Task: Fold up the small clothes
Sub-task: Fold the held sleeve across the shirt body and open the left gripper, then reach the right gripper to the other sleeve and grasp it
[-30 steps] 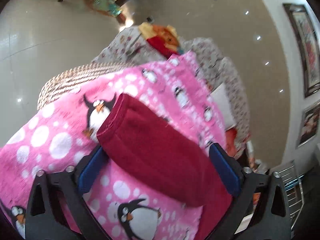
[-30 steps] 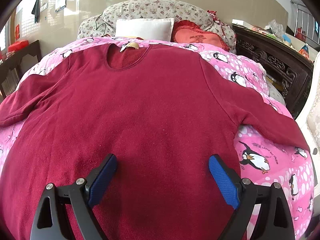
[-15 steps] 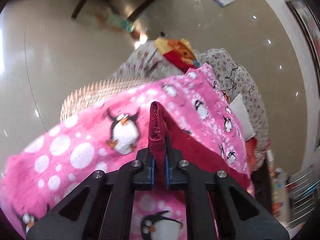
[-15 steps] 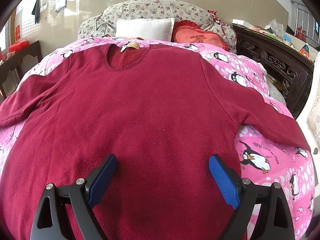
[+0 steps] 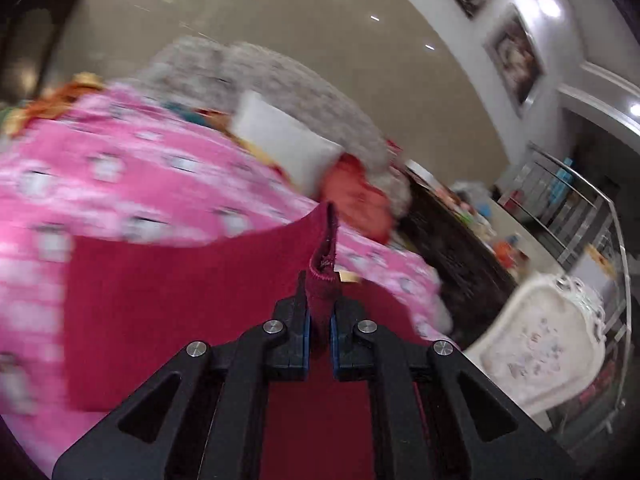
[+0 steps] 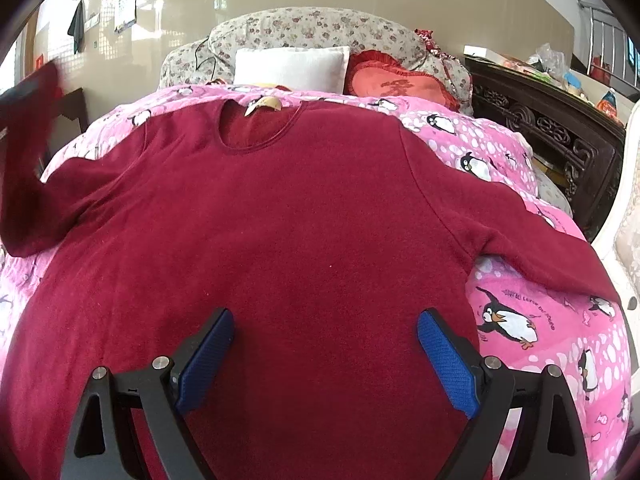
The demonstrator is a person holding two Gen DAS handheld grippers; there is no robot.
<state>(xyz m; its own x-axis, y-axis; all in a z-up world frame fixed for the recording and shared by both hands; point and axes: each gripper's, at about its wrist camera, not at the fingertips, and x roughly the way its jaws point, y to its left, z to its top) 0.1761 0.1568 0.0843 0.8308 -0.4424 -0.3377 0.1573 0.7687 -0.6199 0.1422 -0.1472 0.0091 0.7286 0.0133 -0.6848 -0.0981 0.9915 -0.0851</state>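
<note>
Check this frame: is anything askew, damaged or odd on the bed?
Nothing looks damaged. The dark red long-sleeved fleece top lies flat on the pink penguin-print blanket, except one sleeve, raised off the bed because the left gripper is shut on its cuff. The right gripper hangs open.

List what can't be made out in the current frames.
- Left wrist: pink penguin blanket smeared by motion blur; print unreadable.
- Left wrist: left gripper hides the sleeve cuff portion between its jaws.
- Right wrist: red shirt hem cut off by the bottom edge and the right gripper.
- Right wrist: neck label too small to read.
</note>
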